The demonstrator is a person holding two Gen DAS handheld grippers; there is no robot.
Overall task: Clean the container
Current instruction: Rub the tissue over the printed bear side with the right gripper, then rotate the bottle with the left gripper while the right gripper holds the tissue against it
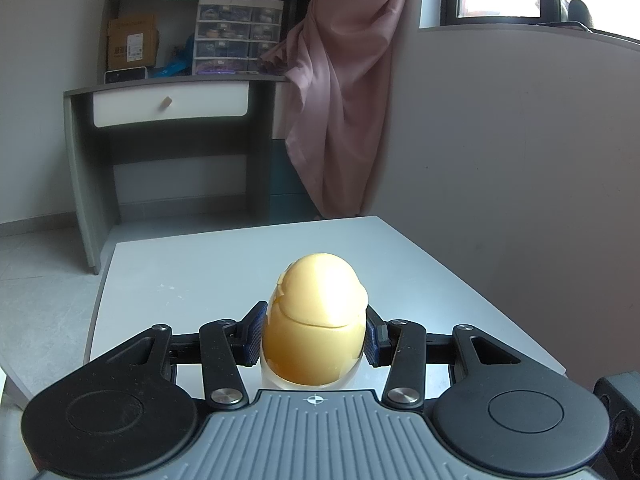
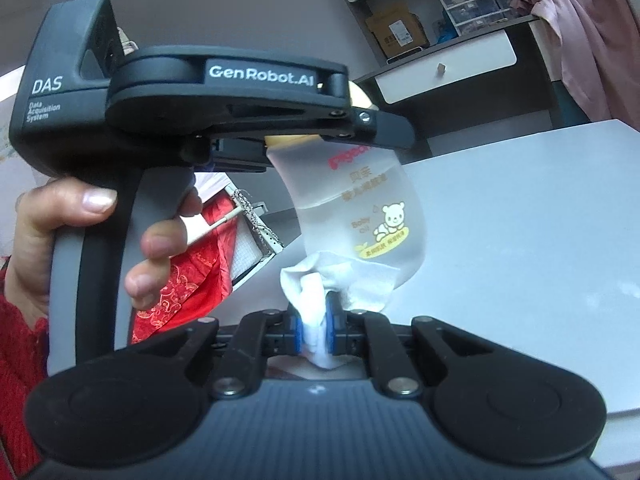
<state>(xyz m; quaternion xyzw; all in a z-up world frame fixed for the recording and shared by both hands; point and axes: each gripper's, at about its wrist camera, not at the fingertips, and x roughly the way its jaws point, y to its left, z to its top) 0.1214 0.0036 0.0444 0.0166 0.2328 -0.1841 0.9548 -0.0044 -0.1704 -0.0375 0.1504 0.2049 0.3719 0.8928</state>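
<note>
A frosted baby-oil bottle (image 2: 360,216) with a yellow egg-shaped cap (image 1: 316,316) hangs above the white table (image 1: 200,276). My left gripper (image 1: 314,338) is shut on the bottle just below the cap; it also shows from the side in the right wrist view (image 2: 276,140). My right gripper (image 2: 314,330) is shut on a folded white tissue (image 2: 340,284). The tissue presses against the bottle's lower part, under the bear print.
A grey desk (image 1: 168,104) with a white drawer stands behind the table, with storage drawers and a box on it. A pink curtain (image 1: 340,100) hangs to its right. Red fabric (image 2: 188,272) lies below at the left. The wall is close on the right.
</note>
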